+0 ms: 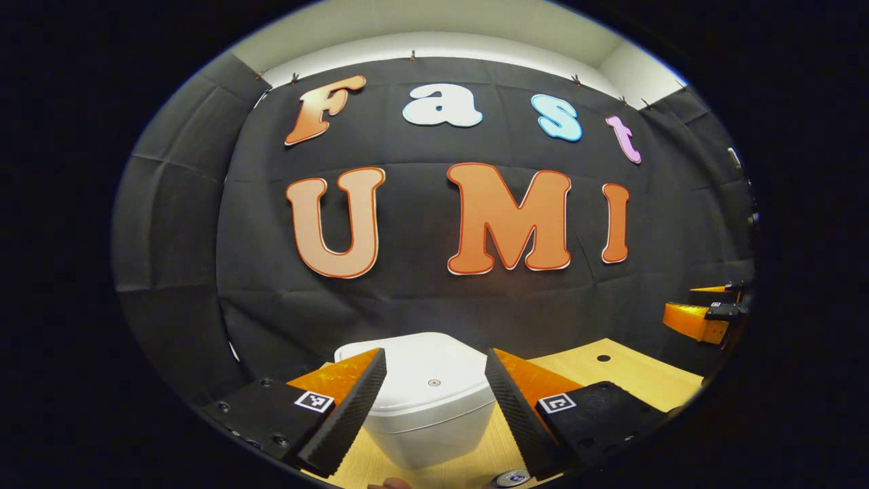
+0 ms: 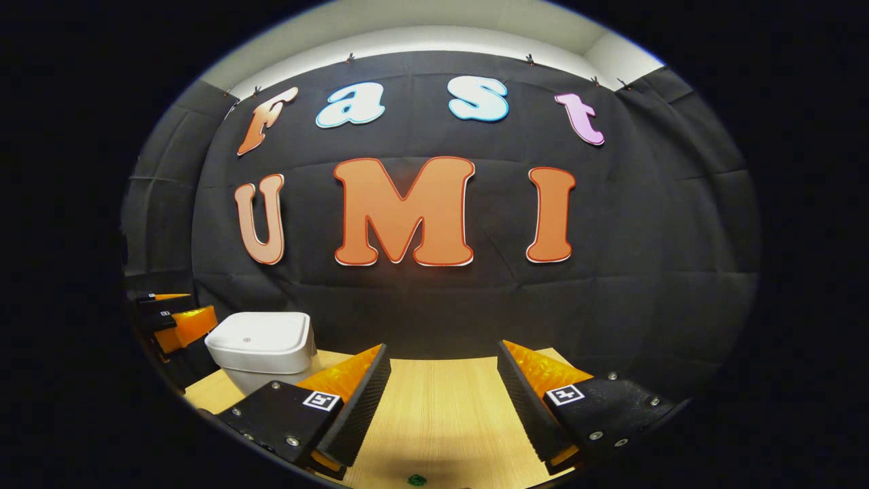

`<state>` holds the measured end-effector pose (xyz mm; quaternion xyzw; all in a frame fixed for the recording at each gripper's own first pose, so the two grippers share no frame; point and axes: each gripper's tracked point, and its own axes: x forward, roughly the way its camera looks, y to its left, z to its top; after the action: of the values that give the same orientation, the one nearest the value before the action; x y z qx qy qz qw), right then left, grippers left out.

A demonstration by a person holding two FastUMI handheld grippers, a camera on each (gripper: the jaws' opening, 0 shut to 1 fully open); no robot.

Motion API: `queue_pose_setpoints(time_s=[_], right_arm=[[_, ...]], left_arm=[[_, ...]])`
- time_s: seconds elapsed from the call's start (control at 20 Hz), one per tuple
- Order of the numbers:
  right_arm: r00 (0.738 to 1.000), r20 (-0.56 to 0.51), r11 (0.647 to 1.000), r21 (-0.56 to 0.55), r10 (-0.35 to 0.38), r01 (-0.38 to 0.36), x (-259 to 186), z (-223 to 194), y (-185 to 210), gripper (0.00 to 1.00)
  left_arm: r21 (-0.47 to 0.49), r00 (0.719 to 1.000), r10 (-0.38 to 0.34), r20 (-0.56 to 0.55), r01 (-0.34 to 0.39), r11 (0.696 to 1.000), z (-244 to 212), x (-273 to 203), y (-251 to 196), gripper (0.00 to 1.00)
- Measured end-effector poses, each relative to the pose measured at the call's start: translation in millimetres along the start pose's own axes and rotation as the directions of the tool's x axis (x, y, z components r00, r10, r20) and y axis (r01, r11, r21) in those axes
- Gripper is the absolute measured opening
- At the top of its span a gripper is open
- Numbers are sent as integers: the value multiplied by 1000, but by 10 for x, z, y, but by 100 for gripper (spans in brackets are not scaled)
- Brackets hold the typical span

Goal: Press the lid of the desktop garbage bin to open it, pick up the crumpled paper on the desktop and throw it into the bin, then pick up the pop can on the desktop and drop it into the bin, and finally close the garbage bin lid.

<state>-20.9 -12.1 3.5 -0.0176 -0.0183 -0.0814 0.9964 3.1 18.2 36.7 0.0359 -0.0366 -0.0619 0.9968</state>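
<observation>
White plastic desktop garbage bin [image 1: 429, 401], lid closed, stands on the pale wooden tabletop [image 1: 611, 373] straight ahead of the left gripper [image 1: 434, 407], framed between its wide-spread fingers. Right gripper [image 2: 441, 407], also wide and empty, sits farther right, so the left probably presses first.

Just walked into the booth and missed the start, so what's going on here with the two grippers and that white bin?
A person holds a gripper in each hand over a wooden table. The left gripper is open and lined up on the white garbage bin, whose lid is down; no finger touches it. The right gripper is open too, holding nothing, over bare table to the bin's right. By the look of it, the lid press has not begun.
</observation>
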Motion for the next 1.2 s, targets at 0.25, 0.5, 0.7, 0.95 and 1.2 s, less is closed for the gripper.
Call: queue_pose_setpoints(time_s=[0.25, 0.5, 0.7, 0.95, 1.2], right_arm=[[1000, -6, 1000, 1, 26, -26, 35, 32, 87, 94], [998, -16, 997, 26, 67, -66, 12, 32, 206, 94], [998, -3, 998, 18, 64, -64, -41, 86, 179, 94], [999, 6, 999, 3, 41, -41, -125, 116, 68, 94], [1000, 10, 1000, 13, 17, -17, -187, 145, -51, 94]], left_arm=[[-26, 996, 83, -37, -84, 996, -125, -66, 350, 94], [-71, 993, 116, -38, -118, 990, -58, -176, 523, 93], [-107, 992, 119, -40, -123, 987, -49, -198, 607, 93], [-78, 991, 126, -41, -129, 989, 0, -216, 666, 93], [-101, 994, 89, -61, -95, 990, -7, -192, 549, 93]])
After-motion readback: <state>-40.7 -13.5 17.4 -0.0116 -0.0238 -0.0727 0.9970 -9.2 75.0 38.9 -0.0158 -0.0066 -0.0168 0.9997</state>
